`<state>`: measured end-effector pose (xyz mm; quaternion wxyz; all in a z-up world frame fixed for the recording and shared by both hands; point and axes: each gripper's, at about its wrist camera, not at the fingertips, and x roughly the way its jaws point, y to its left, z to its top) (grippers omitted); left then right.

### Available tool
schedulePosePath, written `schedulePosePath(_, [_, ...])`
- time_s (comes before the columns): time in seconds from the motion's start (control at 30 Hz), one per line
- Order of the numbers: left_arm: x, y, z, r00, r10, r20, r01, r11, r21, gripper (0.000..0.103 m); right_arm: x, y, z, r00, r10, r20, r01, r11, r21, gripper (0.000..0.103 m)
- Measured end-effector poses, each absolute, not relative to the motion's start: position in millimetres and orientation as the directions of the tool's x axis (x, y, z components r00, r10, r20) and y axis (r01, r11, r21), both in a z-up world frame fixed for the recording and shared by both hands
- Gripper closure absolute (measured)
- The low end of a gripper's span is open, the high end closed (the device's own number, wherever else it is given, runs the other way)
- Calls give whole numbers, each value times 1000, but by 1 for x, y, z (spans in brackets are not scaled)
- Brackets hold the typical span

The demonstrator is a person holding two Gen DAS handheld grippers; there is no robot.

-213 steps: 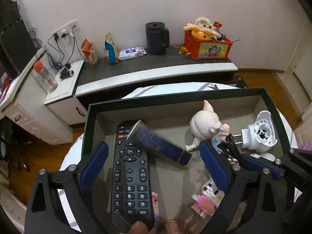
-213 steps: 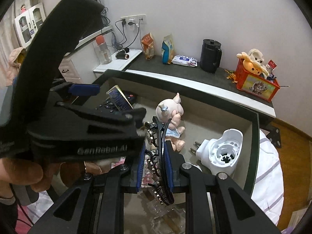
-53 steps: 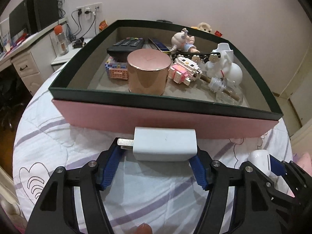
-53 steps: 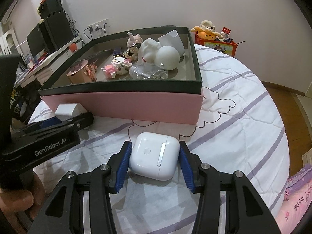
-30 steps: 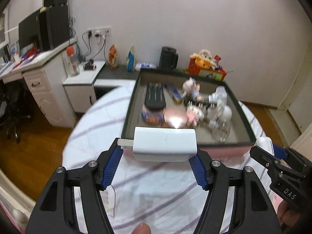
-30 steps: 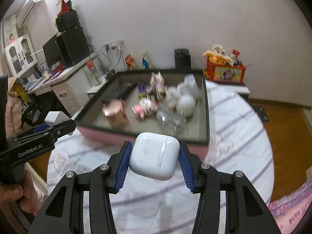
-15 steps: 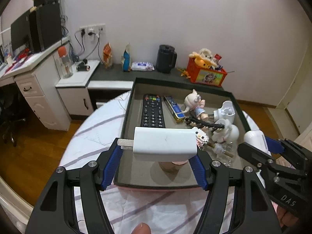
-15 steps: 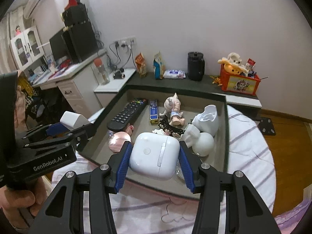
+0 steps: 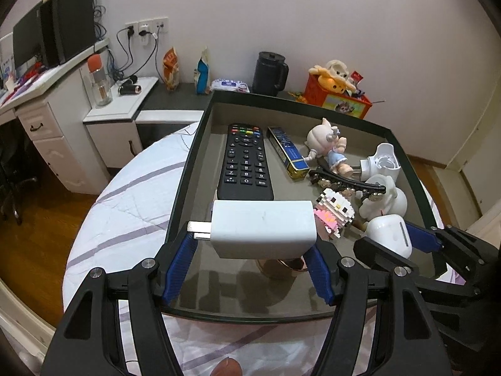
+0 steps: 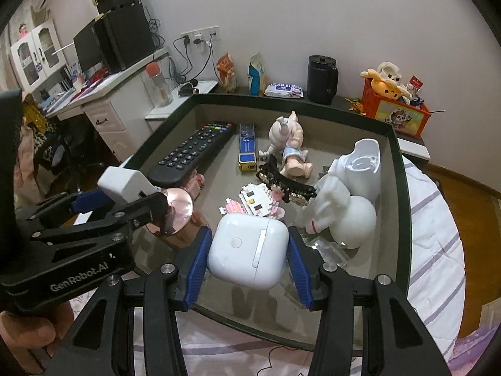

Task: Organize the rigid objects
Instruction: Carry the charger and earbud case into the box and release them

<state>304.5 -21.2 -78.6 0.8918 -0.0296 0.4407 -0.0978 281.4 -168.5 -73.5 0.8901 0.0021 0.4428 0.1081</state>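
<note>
My left gripper [image 9: 250,260] is shut on a white wall charger [image 9: 263,228], prongs pointing left, held above the near end of the dark-rimmed box [image 9: 184,175]. My right gripper [image 10: 247,266] is shut on a white earbuds case [image 10: 249,250], also over the box's near part. In the left wrist view the earbuds case [image 9: 388,233] shows at the right; in the right wrist view the charger [image 10: 125,183] shows at the left. Inside the box lie a black remote [image 9: 245,164], a blue bar [image 9: 288,155], a pig figurine [image 9: 325,145], a black hair clip [image 9: 344,183] and a block toy [image 9: 335,211].
A rose-gold cylinder [image 10: 178,216] stands in the box under the charger. White plug devices [image 10: 353,188] fill the box's right side. The box rests on a round table with a striped cloth [image 9: 134,200]. Behind stand a low cabinet with a black jug [image 9: 271,73] and a red toy crate [image 9: 338,97].
Both grippers have come forward and down over the box with their loads still held; the box now looks larger and closer, its floor lying under the charger and the earbuds case.
</note>
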Motion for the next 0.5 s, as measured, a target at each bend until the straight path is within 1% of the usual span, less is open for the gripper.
schedulePosePath(0.07, [303, -20, -79, 597, -198, -778, 147, 980, -137, 36, 282, -169, -75, 581, 191, -791, -190, 977, 96, 54])
schedulePosePath(0.13, [302, -19, -79, 599, -192, -777, 142, 981, -134, 33, 282, -168, -76, 579, 190, -793, -190, 977, 95, 54])
schedulePosePath(0.2, [301, -16, -80, 602, -184, -777, 132, 983, -130, 29, 282, -167, -77, 578, 188, -794, -193, 977, 90, 54])
schedulePosePath(0.3, [299, -15, -79, 601, -189, -777, 141, 981, -130, 26, 281, -164, -78, 576, 183, -797, -200, 977, 79, 54])
schedulePosePath(0.33, [298, -16, -79, 600, -190, -777, 145, 981, -128, 24, 281, -162, -79, 575, 180, -798, -202, 976, 75, 53])
schedulePosePath(0.37, [297, -17, -78, 601, -195, -775, 152, 980, -129, 19, 281, -161, -80, 574, 179, -799, -205, 976, 71, 53])
schedulePosePath(0.4, [295, -18, -78, 603, -197, -773, 159, 979, -125, 17, 280, -160, -80, 573, 177, -800, -207, 976, 68, 53])
schedulePosePath(0.5, [290, -20, -74, 616, -186, -766, 165, 981, -105, 14, 279, -158, -81, 570, 176, -802, -210, 976, 65, 53])
